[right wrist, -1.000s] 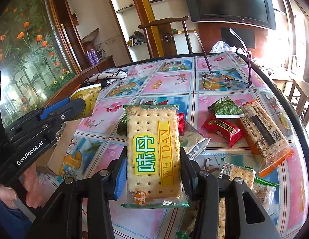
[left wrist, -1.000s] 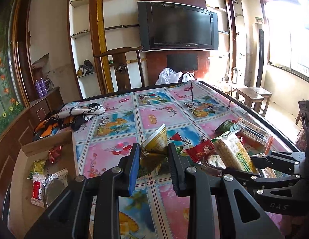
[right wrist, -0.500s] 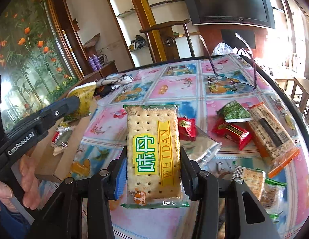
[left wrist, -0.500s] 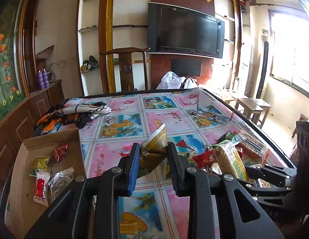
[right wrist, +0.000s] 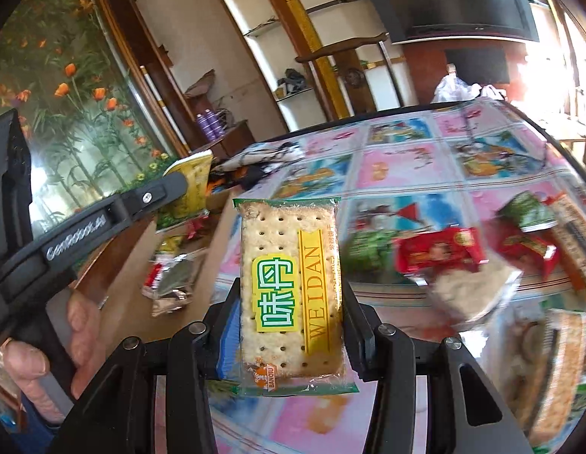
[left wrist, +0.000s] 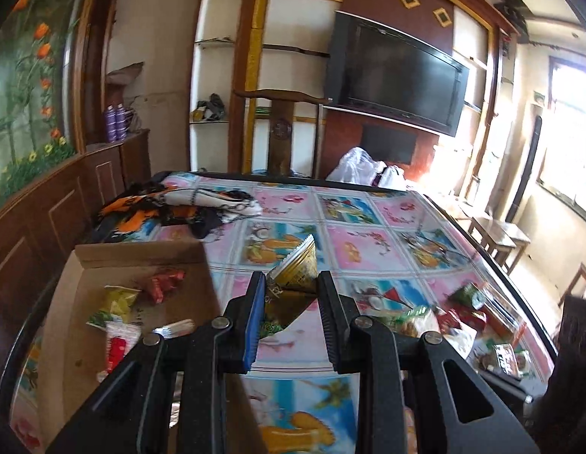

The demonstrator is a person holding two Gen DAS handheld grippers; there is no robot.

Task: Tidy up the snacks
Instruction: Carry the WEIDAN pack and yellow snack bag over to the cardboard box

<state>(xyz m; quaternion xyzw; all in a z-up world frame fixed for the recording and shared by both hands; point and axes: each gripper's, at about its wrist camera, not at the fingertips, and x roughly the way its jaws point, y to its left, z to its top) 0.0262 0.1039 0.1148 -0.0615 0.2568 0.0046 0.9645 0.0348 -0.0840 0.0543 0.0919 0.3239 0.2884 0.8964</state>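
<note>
My left gripper [left wrist: 290, 287] is shut on a gold and green snack packet [left wrist: 293, 280], held above the table just right of the open cardboard box [left wrist: 85, 276]. The box holds several small packets [left wrist: 119, 302]. My right gripper [right wrist: 291, 302] is shut on a clear-wrapped cracker pack [right wrist: 291, 291] with a yellow and green label, held upright above the table. The left gripper with its packet shows in the right wrist view [right wrist: 172, 189], over the box [right wrist: 126, 302]. Several loose snacks [right wrist: 444, 253] lie on the table to the right.
The table [left wrist: 368, 242] has a colourful patterned cover. A heap of patterned cloth [left wrist: 179, 208] lies at its far left. A wooden chair [left wrist: 281, 128] stands behind the far edge. A wooden cabinet [left wrist: 47, 204] runs along the left. Small stools [left wrist: 501, 238] stand at the right.
Both grippers have swung left with their packets. The box now lies closer, beside the left gripper, and the loose snacks have slid to the right of both views.
</note>
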